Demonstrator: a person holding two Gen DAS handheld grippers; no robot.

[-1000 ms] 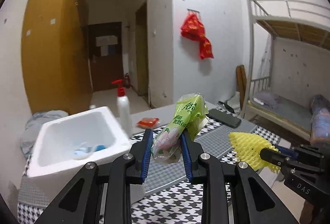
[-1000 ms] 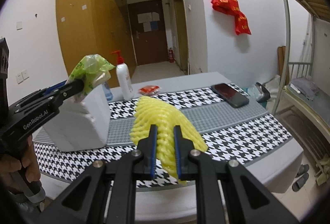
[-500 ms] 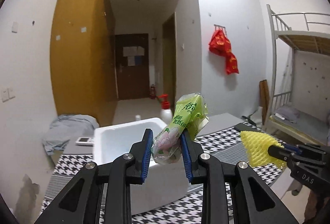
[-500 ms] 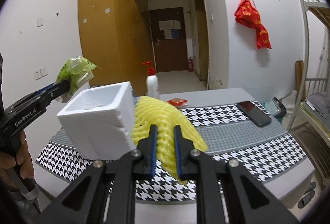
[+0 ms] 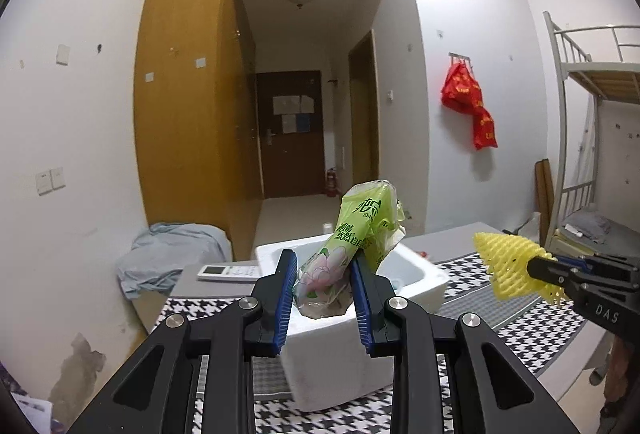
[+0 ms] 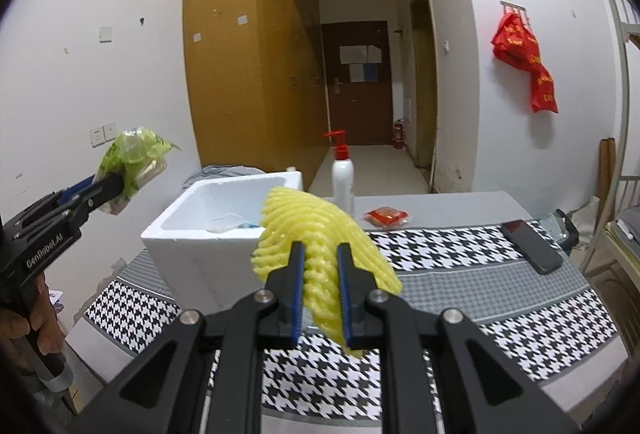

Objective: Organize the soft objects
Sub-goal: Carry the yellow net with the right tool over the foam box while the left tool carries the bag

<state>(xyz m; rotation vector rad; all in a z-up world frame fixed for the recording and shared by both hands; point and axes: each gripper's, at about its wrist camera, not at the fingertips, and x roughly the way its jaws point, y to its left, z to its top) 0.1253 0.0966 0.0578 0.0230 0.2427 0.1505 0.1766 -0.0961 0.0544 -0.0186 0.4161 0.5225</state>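
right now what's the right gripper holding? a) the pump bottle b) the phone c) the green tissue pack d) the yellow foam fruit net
d: the right gripper has its fingers pinched on the yellow foam fruit net, while the green tissue pack sits in the left gripper, and the pump bottle and phone stand and lie on the table.

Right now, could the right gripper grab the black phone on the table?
Probably not yet: the right gripper is shut on the yellow foam net, so its jaws are full. Nothing blocks the phone itself.
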